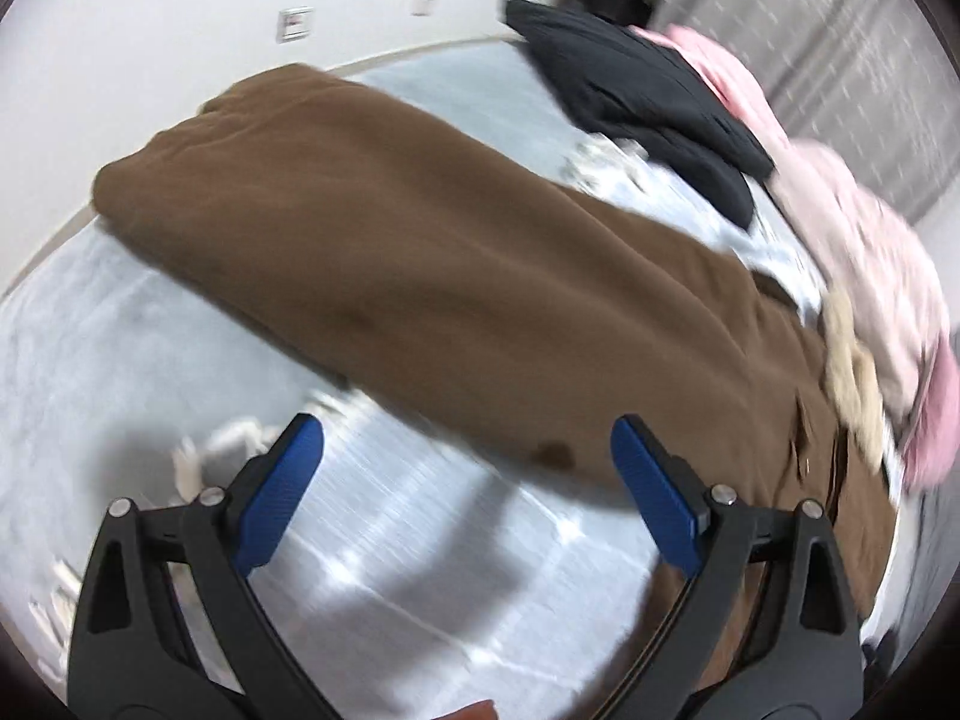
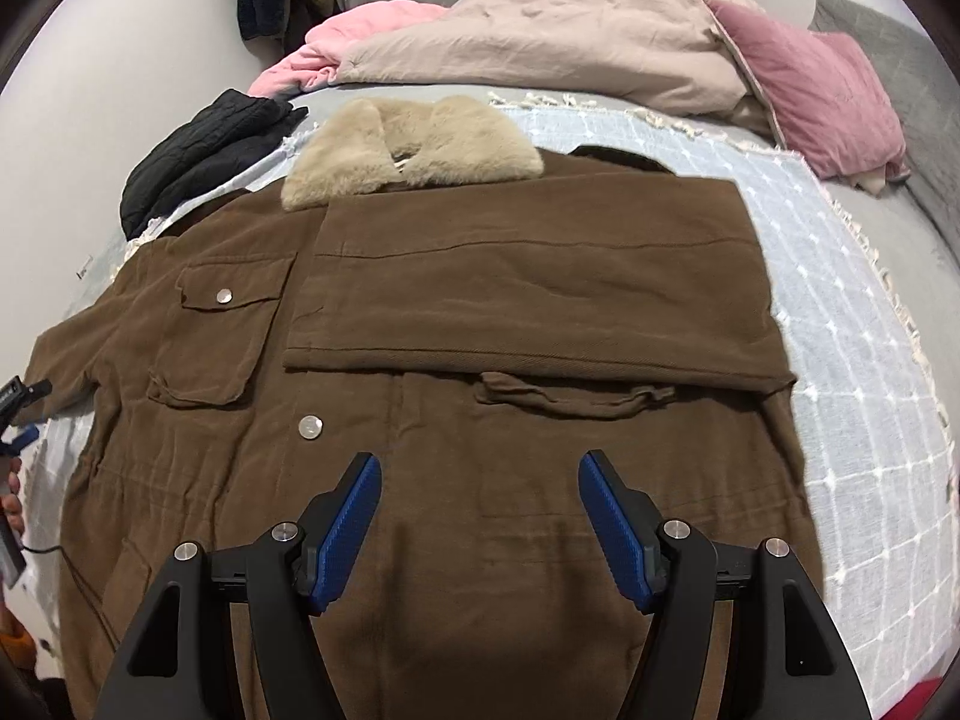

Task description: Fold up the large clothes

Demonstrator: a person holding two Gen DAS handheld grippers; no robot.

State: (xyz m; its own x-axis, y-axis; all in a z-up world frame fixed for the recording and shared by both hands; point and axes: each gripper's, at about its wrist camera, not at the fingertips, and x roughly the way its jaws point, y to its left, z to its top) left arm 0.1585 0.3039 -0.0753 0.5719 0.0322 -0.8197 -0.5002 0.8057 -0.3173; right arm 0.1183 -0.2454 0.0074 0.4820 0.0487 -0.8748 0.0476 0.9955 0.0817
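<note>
1. Left wrist view: we see the left gripper [image 1: 468, 468] with jaws spread wide and nothing between them, hanging over the pale blue bedspread [image 1: 90, 324] just short of the brown coat [image 1: 390, 252]. What faces us looks like the unfolded sleeve, lying out flat across the bed. The picture is blurred, so seams and cuff can't be made out.
2. Same view: a black garment [image 1: 648, 102] and a pink quilt [image 1: 864, 252] lie past the coat, apart from the sleeve.
3. Right wrist view: the right gripper [image 2: 480, 516] is released, empty, above the coat's lower front. The coat lies face up mid-bed, fur collar [image 2: 414, 150] at the far end, one sleeve already folded across the chest.
4. Handling, our judgement: thick, soft, heavy cloth; it will sag and drag, not slide. The metal snaps [image 2: 310, 426] and chest pocket [image 2: 222, 324] add bulk.
5. Where to grab, we'd say: the cuff edge or shoulder seam of the outstretched sleeve, pinching the full thickness.
</note>
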